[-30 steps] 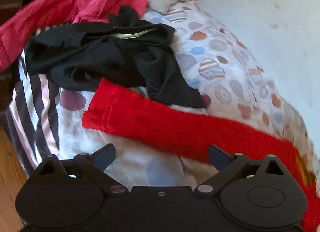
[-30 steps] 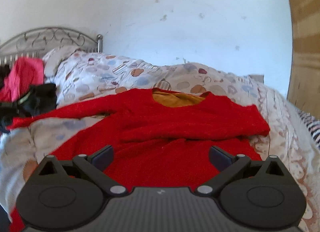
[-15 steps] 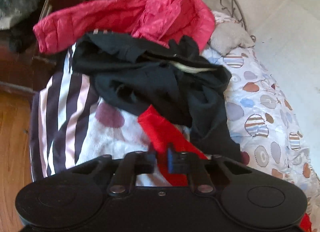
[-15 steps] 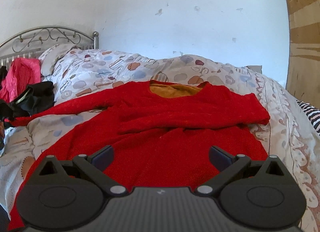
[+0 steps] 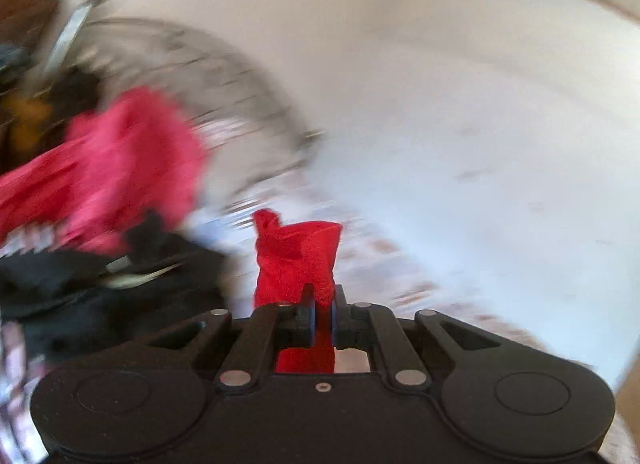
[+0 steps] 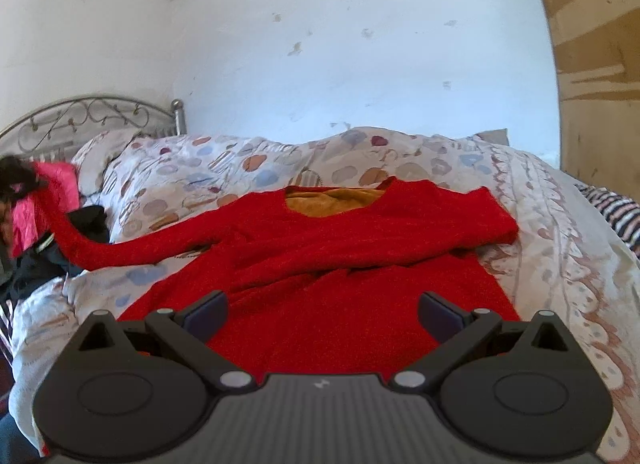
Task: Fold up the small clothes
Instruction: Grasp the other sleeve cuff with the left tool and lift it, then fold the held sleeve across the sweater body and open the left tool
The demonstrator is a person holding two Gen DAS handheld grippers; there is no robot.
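A red knit sweater (image 6: 320, 264) with an orange lining at the neck lies front up on the patterned duvet (image 6: 224, 172). Its far sleeve is folded across the chest. Its other sleeve (image 6: 120, 252) stretches left and rises off the bed. My left gripper (image 5: 322, 304) is shut on that sleeve's cuff (image 5: 296, 256), which sticks up between the fingers; the left wrist view is motion-blurred. My right gripper (image 6: 322, 310) is open and empty, just above the sweater's lower body.
A pink jacket (image 5: 120, 168) and black clothes (image 5: 100, 288) are piled at the head of the bed by the metal headboard (image 6: 88, 116). A white wall runs behind the bed. A striped blanket (image 6: 616, 212) lies at the far right edge.
My left gripper closed on the red sleeve cuff and lifted it up off the bed, swinging fast. My right gripper stayed open and drifted slightly over the sweater.
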